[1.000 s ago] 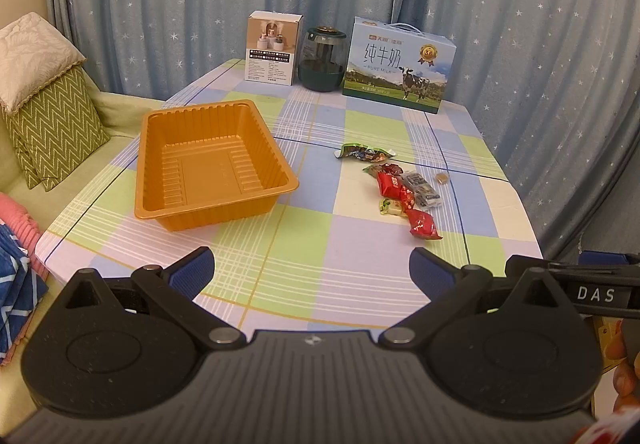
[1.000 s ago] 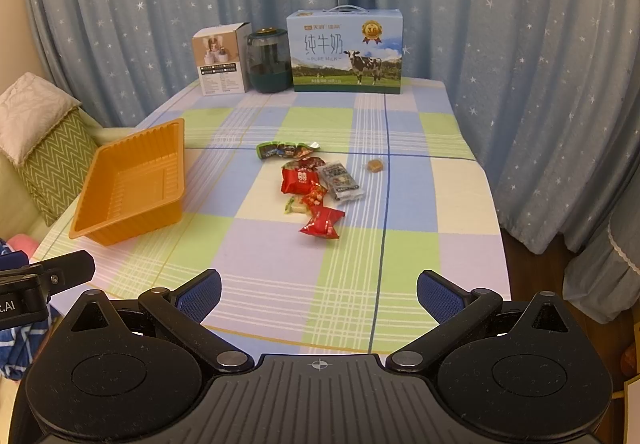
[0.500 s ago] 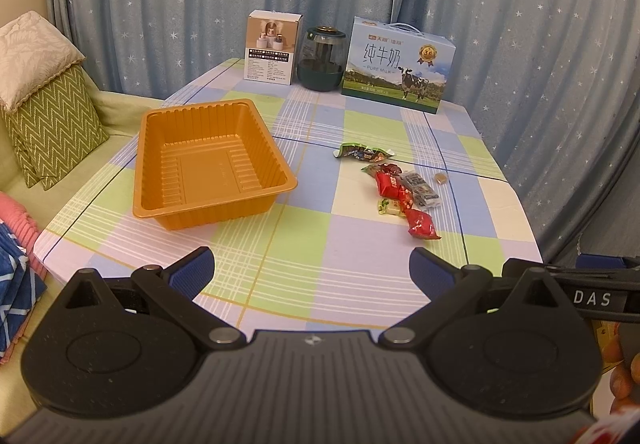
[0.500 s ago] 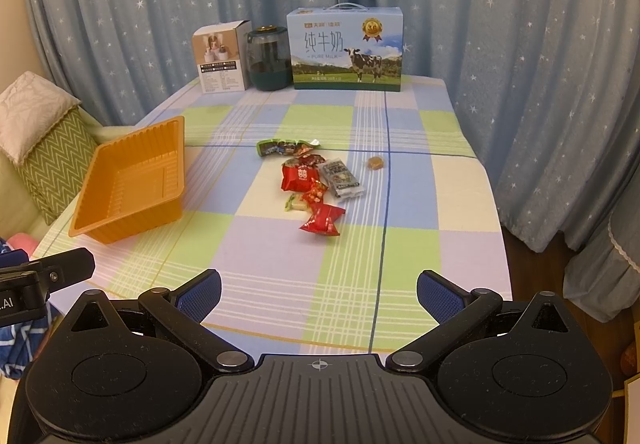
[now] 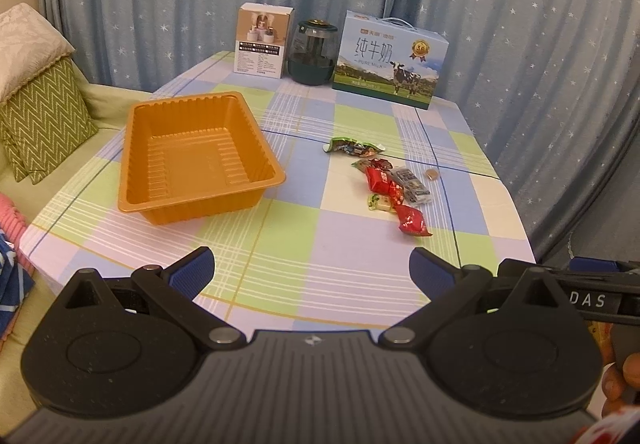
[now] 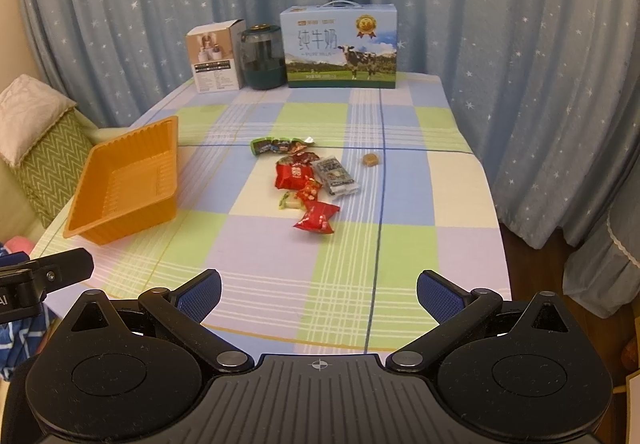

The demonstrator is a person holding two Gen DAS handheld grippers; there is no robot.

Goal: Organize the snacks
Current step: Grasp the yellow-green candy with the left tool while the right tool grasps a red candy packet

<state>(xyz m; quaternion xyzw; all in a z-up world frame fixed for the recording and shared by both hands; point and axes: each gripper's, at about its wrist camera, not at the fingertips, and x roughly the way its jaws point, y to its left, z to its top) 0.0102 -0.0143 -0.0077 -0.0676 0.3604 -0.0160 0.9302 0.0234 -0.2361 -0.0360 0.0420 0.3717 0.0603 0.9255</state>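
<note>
Snacks (image 6: pixel 308 179) lie in a loose cluster near the middle of the table (image 6: pixel 400 244), and their position relative to each tool is what the first reach depends on. From the right tool (image 6: pixel 319 294) the pile sits almost straight ahead, just a little left of its centre line, with the nearest piece, a red packet (image 6: pixel 317 217), at the front of the heap. From the left tool (image 5: pixel 312 270) the same pile (image 5: pixel 390 179) lies ahead and off to the right, while the orange tray (image 5: pixel 140 159) lies ahead and to the left, well apart from the snacks across a stretch of bare cloth. So the right tool looks the better placed for picking, and the left tool is nearer the tray; that is a judgement from the two views, not something shown. The cluster runs roughly front to back, from the green wrapper (image 6: pixel 276 145) at the far end to the red packet at the near end, with a small round sweet (image 6: pixel 371 159) lying apart to the right. The tray is empty, so nothing has yet been sorted. Both tools are spread wide with nothing between their blue pads, and both hang over the near edge of the table, short of the snacks.
</note>
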